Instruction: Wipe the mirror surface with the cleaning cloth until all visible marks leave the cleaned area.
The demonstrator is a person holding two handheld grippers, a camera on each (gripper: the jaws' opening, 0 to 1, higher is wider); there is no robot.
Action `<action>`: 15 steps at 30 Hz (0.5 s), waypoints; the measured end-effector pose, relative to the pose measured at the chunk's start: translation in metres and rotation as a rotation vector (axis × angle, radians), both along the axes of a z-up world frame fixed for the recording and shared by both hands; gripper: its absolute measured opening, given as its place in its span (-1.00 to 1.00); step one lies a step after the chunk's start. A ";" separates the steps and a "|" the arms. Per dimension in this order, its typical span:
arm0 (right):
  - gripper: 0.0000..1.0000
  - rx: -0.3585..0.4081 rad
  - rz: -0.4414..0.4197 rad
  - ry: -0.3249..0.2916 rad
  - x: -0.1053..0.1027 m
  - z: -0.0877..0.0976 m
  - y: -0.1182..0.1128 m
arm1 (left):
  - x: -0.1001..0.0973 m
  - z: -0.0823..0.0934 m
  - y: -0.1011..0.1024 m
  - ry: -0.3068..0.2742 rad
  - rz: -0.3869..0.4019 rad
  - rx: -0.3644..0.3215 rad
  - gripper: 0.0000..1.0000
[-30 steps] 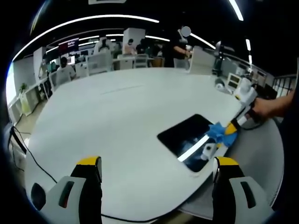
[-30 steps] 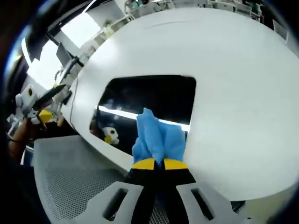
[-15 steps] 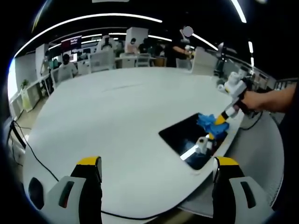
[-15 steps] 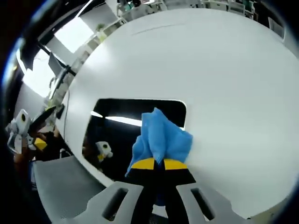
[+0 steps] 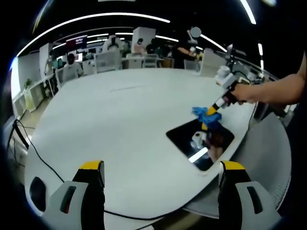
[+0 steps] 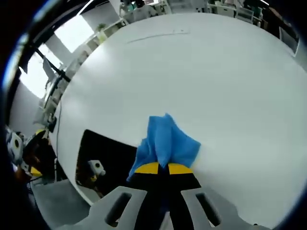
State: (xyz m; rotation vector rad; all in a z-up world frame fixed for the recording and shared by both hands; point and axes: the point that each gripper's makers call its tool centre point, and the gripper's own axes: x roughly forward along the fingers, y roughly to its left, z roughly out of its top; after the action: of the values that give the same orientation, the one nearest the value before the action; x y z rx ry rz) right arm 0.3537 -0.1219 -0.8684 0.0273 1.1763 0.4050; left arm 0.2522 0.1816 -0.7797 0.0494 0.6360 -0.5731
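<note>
- Open-plan office behind, with desks, seated people and strip lights; our white counter [image 5: 120,120] runs broad and round-edged through the foreground.
- Mirror [image 5: 200,143]: a dark rectangular panel lying flat on the counter near its edge, reflecting a ceiling light as a bright bar. We cannot make out marks on it from here.
- Cleaning cloth [image 6: 166,143]: blue, bunched, pinched in the closed jaws of our right gripper [image 6: 159,168]. In the right gripper view it sits over bare counter just beside the mirror's [image 6: 103,160] edge, not on the glass.
- Left gripper [image 5: 160,172]: jaws spread wide, holding nothing, well apart from the mirror.
- Step in hand, as we judge it: wiping, at the far end of a stroke.
- Next move calls for bringing the cloth onto the glass and pressing it flat across the uncovered part.
</note>
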 end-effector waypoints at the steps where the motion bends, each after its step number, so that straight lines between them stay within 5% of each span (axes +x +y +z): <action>1: -1.00 0.002 0.003 -0.013 0.000 0.000 0.000 | 0.001 0.000 0.001 -0.002 0.003 -0.001 0.99; 7: -1.00 0.142 -0.065 -0.034 -0.003 0.004 -0.004 | 0.000 0.000 -0.005 0.002 -0.010 0.005 0.99; 11: -1.00 0.114 -0.034 -0.102 -0.015 0.032 -0.026 | 0.003 0.002 -0.007 -0.002 -0.012 0.005 0.99; 15: -1.00 -0.012 -0.013 -0.135 -0.023 0.043 -0.074 | 0.006 0.001 -0.006 -0.001 -0.014 0.015 0.99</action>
State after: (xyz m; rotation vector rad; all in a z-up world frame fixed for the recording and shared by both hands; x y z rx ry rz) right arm 0.3308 -0.1954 -0.8258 -0.0024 1.0444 0.3823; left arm 0.2581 0.1753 -0.7784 0.0681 0.6390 -0.5821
